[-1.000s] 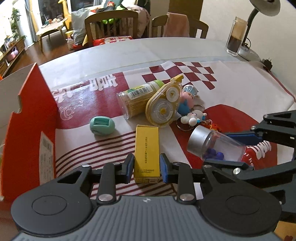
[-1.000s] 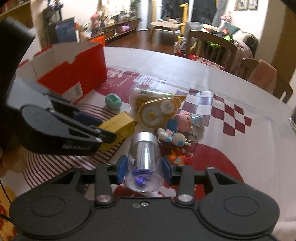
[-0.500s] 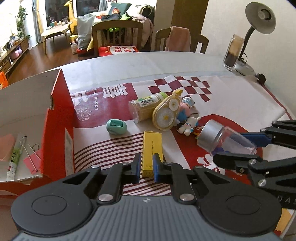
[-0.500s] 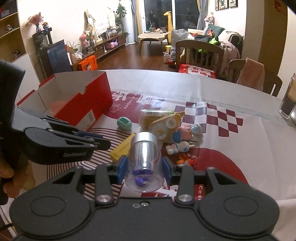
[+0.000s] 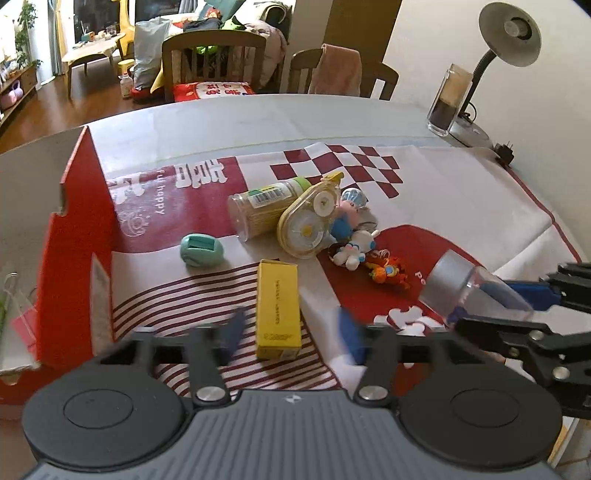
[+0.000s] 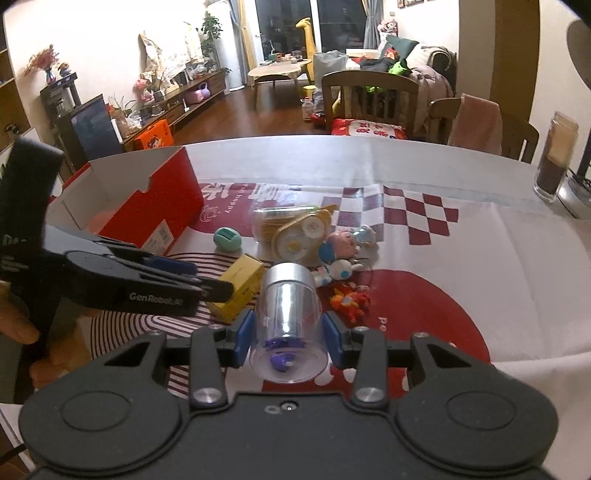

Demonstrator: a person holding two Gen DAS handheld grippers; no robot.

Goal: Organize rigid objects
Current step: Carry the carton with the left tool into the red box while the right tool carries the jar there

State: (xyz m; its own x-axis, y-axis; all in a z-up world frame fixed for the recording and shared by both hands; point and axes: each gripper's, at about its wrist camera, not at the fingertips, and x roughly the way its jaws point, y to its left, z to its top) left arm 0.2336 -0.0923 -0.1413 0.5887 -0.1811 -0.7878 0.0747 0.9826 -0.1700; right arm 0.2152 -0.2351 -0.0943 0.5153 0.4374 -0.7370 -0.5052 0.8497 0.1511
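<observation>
My left gripper [image 5: 290,338] is open, its blurred blue pads apart on either side of the near end of a yellow box [image 5: 279,308] lying on the cloth. My right gripper [image 6: 288,338] is shut on a clear jar with a silver lid [image 6: 290,314] with purple bits inside, held above the table; it also shows in the left wrist view [image 5: 472,291]. A red shoebox [image 5: 74,236] stands open at the left, also in the right wrist view [image 6: 159,206].
On the cloth lie a green oval case [image 5: 201,251], a toothpick jar [image 5: 264,210], a yellow correction tape [image 5: 308,221], several small toy keychains [image 5: 354,240], and an orange charm [image 5: 388,271]. A glass jar [image 5: 448,99] and desk lamp [image 5: 511,33] stand far right.
My left gripper drew back and up, shut briefly without the yellow box, and has now opened wide. My right gripper has lifted the clear jar off the table.
</observation>
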